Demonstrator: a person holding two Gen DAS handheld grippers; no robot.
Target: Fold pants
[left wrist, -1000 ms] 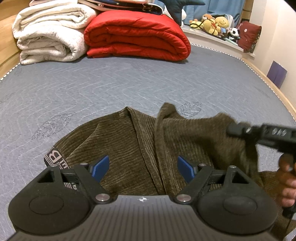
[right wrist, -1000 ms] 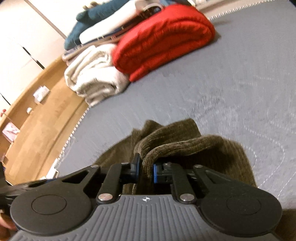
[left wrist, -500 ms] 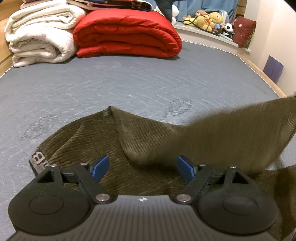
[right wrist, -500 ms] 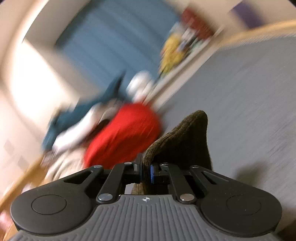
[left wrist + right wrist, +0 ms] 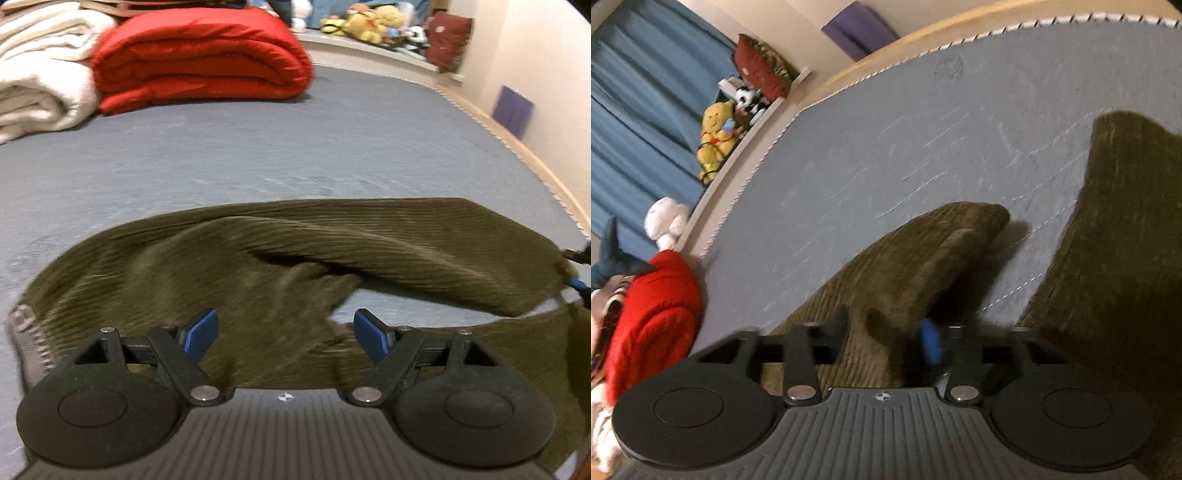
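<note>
Olive-brown corduroy pants [image 5: 258,266] lie on the grey mattress [image 5: 258,155], with the waistband [image 5: 26,332] at the left. One leg [image 5: 406,240] stretches out to the right. My left gripper [image 5: 284,332] hovers open just above the pants' seat, with nothing between its blue pads. At that leg's far end is my right gripper [image 5: 574,271]. In the right wrist view my right gripper [image 5: 886,332] has its jaws opening. The leg's end [image 5: 942,251] runs loosely between them and is not pinched. The other leg [image 5: 1126,240] lies to its right.
A folded red quilt [image 5: 199,55] and a white blanket [image 5: 37,74] are stacked at the mattress's far end. Plush toys [image 5: 716,136] sit on a ledge beside blue curtains [image 5: 639,103]. The mattress's corded edge [image 5: 546,177] and a wall run along the right.
My right gripper, shut on the leg's end, swung it out to the right and down, and its jaws have now parted. My left gripper dropped slightly over the pants and stayed open.
</note>
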